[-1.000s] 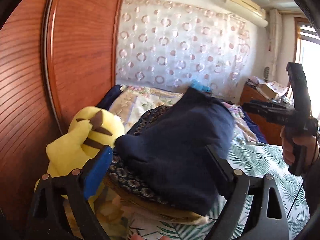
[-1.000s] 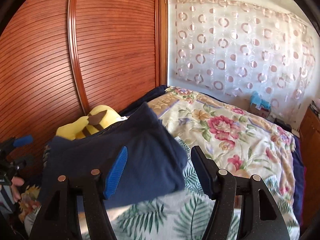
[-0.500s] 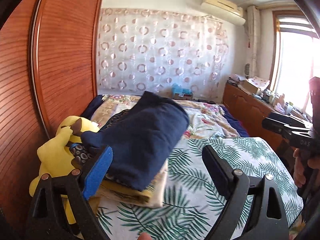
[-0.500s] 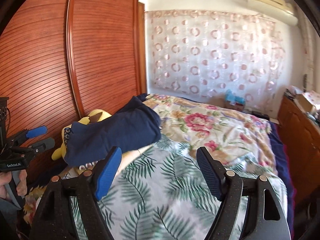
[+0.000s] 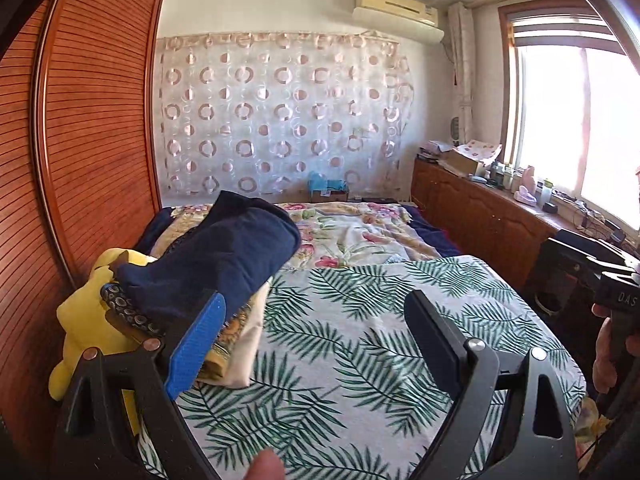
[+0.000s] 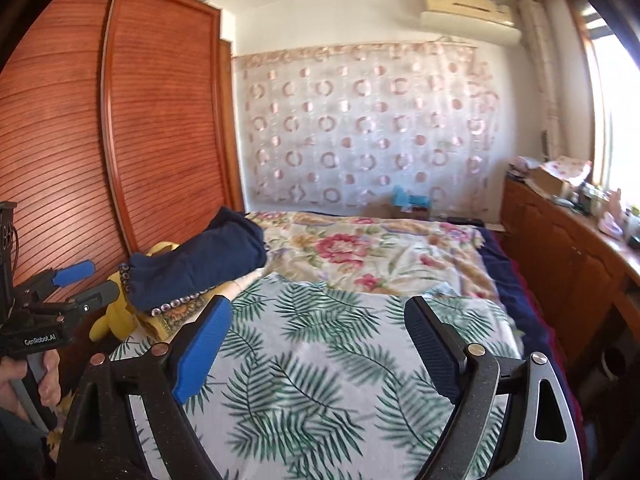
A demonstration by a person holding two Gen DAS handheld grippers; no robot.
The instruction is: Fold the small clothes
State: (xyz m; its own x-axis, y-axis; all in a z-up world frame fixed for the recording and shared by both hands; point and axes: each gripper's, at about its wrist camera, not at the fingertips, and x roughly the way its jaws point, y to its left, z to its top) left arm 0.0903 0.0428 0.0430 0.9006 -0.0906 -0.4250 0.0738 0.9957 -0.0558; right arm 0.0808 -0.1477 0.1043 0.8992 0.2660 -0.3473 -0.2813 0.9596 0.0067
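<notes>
**A:** so both grippers are empty? the left gripper [image 5: 316, 340] is spread wide with nothing in it, and the right gripper [image 6: 320, 344] has its jaws opening — only the palm-leaf sheet [image 6: 320, 360] between them.

**B:** yep, a second ago they were right up on the folded navy garment [image 5: 224, 256], now both have backed off. it's sitting on top of the stack of folded clothes [image 5: 236, 344] by the yellow plush [image 5: 88, 320] at the bed's left edge — I'd call that piece done, next one's up.
</notes>
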